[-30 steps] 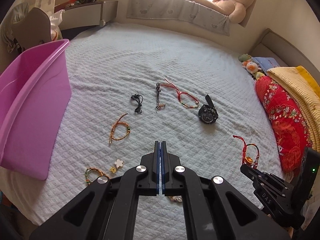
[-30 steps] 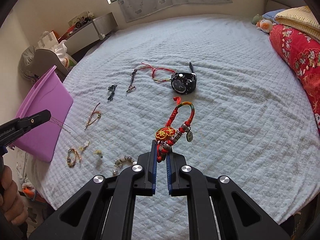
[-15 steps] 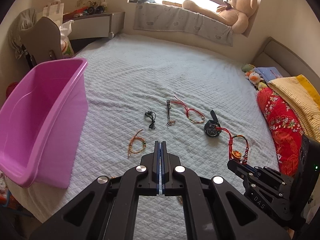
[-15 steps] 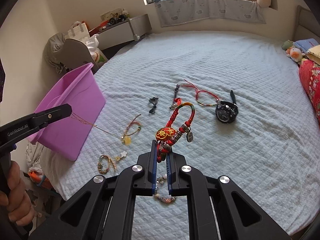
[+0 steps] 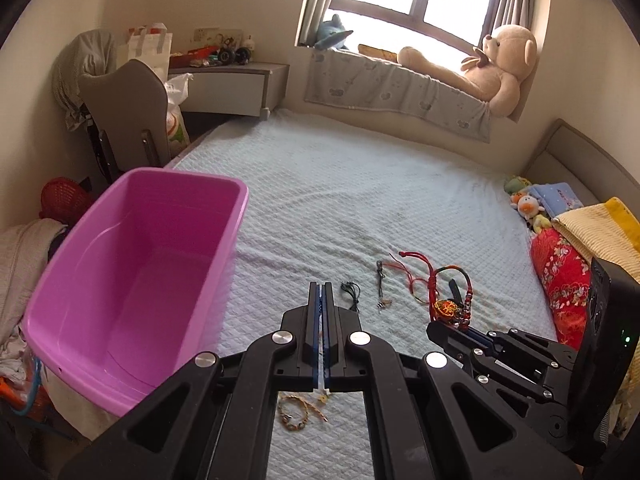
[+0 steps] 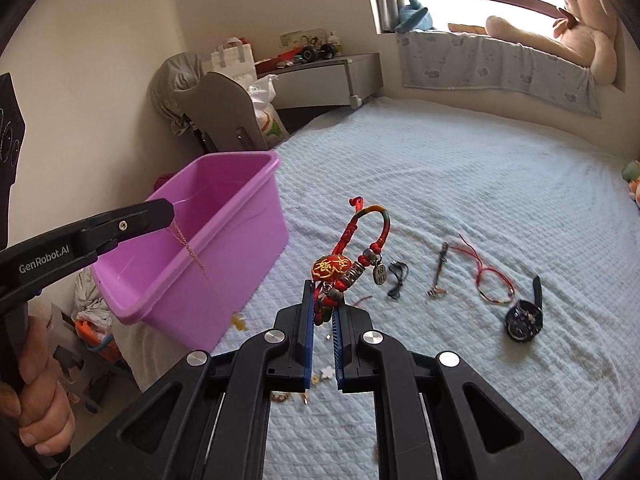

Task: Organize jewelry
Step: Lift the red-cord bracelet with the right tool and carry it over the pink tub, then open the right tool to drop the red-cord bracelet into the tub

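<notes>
Since the earlier frames both grippers have risen off the bed point(image 5: 360, 200) and swung toward the pink tub point(image 6: 224, 240), which now fills more of the left side of each view. The left gripper point(image 5: 321, 292) has its jaws pressed together on a thin gold chain point(image 6: 192, 252); seen from the right wrist view, the chain hangs from the tip in front of the tub's near wall, with a small pale yellow charm point(image 6: 239, 321) dangling at its lower end, clear of the bed. The right gripper point(image 6: 324, 300) is pinching a red braided bracelet point(image 6: 352, 240) at its knotted end, so the loop with its round embroidered red-and-gold charm and metal beads stands up above the fingertips. The tub sits at the near left edge of the bed, and its inside shows nothing but bare plastic. Still lying on the bedspread, to the right of the grippers, are a small black cord point(image 6: 397, 274), a dark pendant piece point(image 6: 440, 268), a red string bracelet point(image 6: 494, 284) and a black watch point(image 6: 522, 318). More beaded pieces point(image 5: 294, 412) lie near, beneath the left gripper.
</notes>
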`<state>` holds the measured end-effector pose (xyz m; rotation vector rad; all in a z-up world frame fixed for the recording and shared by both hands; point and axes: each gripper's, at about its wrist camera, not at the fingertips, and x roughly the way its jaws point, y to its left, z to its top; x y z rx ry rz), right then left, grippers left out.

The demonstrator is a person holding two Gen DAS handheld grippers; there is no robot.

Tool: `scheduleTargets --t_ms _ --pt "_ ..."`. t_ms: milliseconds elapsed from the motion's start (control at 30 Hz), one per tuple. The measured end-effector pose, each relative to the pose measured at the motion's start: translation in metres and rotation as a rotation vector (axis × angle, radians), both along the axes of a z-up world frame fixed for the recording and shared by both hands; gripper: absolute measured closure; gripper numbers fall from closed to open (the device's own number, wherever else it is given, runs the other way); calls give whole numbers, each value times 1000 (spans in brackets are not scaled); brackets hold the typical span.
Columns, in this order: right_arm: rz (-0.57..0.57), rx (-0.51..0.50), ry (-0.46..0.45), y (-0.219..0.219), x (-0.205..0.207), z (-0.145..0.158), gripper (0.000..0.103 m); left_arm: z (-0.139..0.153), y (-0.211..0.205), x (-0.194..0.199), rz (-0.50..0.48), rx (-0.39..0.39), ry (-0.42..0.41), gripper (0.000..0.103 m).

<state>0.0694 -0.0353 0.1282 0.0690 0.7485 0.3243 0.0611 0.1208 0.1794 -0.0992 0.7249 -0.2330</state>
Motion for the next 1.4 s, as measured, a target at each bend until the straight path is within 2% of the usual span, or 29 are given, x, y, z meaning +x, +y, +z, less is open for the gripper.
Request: scheduleTargets --t_ms 267,467,700,1100,1333,1400 --pt "130 9 -51 71 42 31 95 40 61 21 101 38 -60 101" --pt "217 -1 -64 121 68 41 95 36 109 37 210 91 -51 101" --pt "296 -28 -11 177 100 34 95 0 162 53 318 103 36 101" --pt "370 -101 245 235 147 -39 95 -85 208 82 423 59 281 101" --pt "361 -168 276 249 155 -57 95 -115 215 90 455 75 371 101" --pt "353 -187 285 251 156 -61 91 -118 216 89 468 83 381 99"
